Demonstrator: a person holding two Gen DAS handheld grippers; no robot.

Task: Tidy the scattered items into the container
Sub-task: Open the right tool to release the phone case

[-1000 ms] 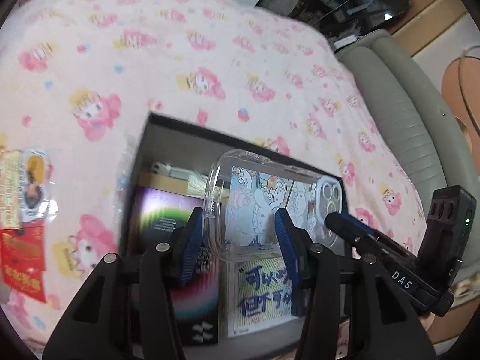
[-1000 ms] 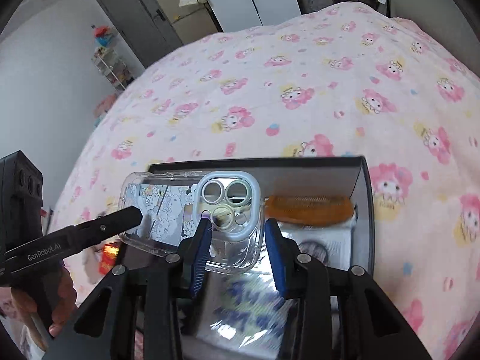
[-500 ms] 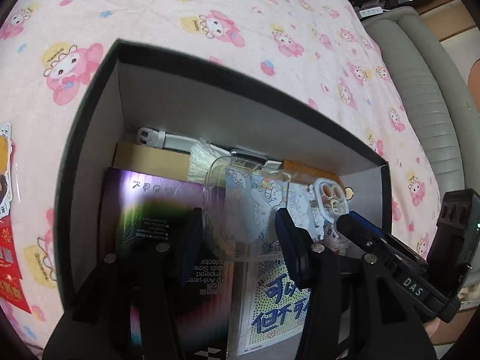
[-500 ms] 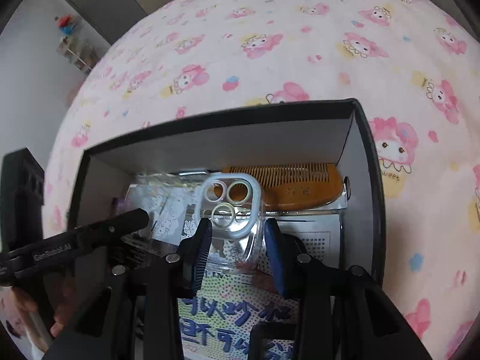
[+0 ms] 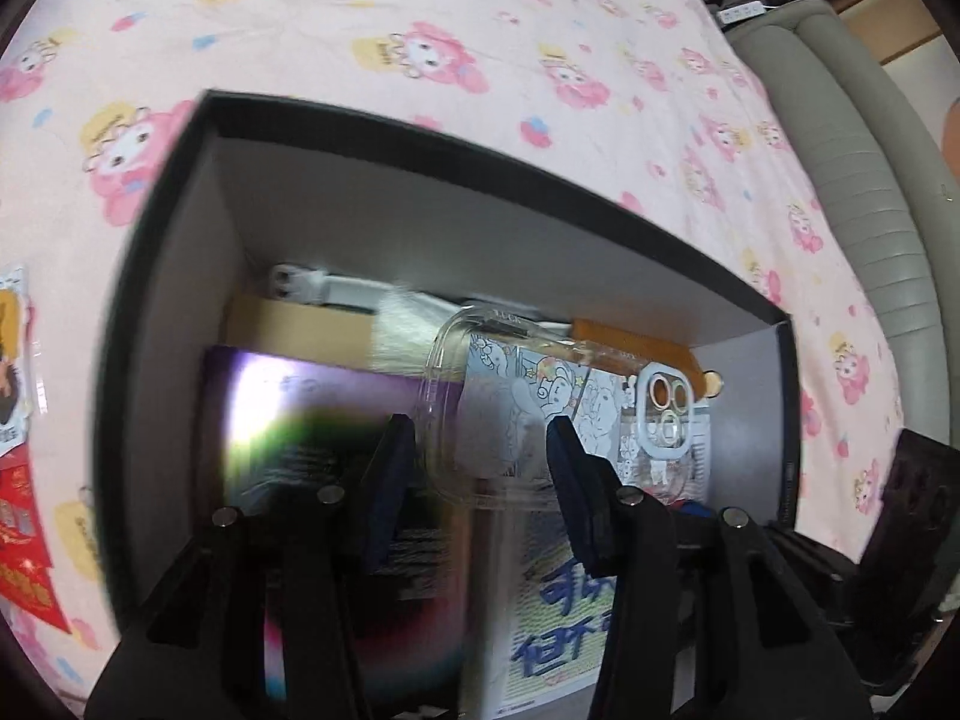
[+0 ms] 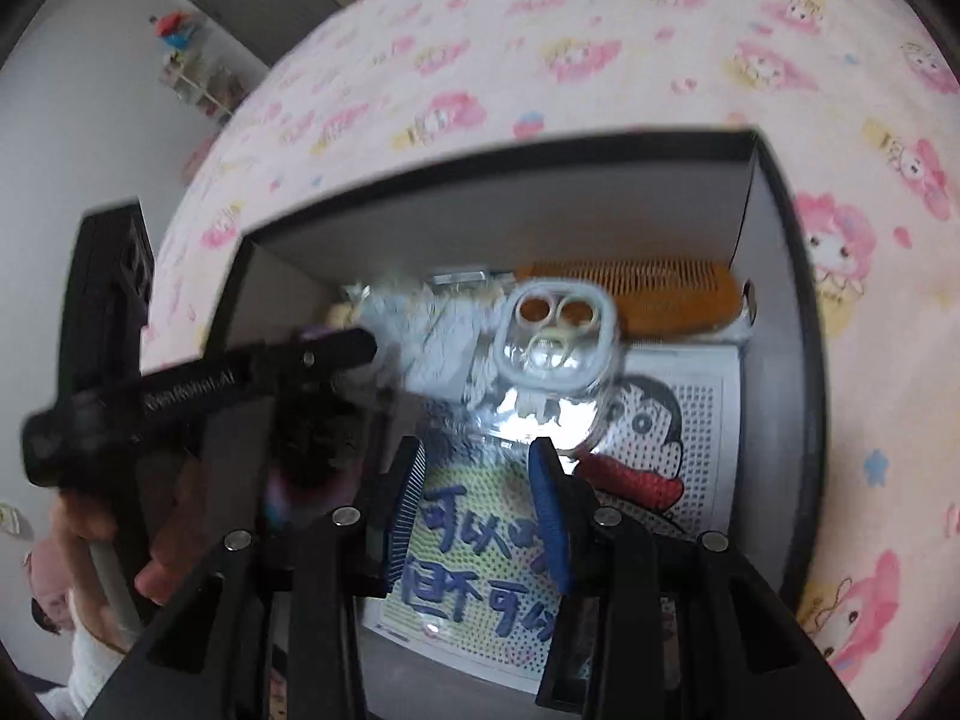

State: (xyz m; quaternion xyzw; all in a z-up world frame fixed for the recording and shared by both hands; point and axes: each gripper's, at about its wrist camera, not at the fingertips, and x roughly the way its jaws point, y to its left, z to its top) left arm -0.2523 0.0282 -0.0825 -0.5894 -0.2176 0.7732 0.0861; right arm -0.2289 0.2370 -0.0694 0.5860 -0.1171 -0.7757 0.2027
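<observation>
Leftmost, red packets (image 5: 24, 540) lay on the pink cartoon bedspread (image 5: 480, 30), outside the black box (image 5: 420, 132). Inside the box, a shiny purple carton (image 5: 312, 420) filled the left side. Next came the clear phone case (image 5: 510, 396), low inside the box over the things already packed. The left gripper (image 5: 480, 468) had the case's plain end between its blue pads, and its jaws were closing on it. Further right, an orange comb (image 5: 624, 342) lay along the far wall, above a card with blue characters (image 5: 558, 618). The right gripper (image 6: 477, 480) stood at the case's camera end, fingers partly apart; blur hid whether they pinched it
</observation>
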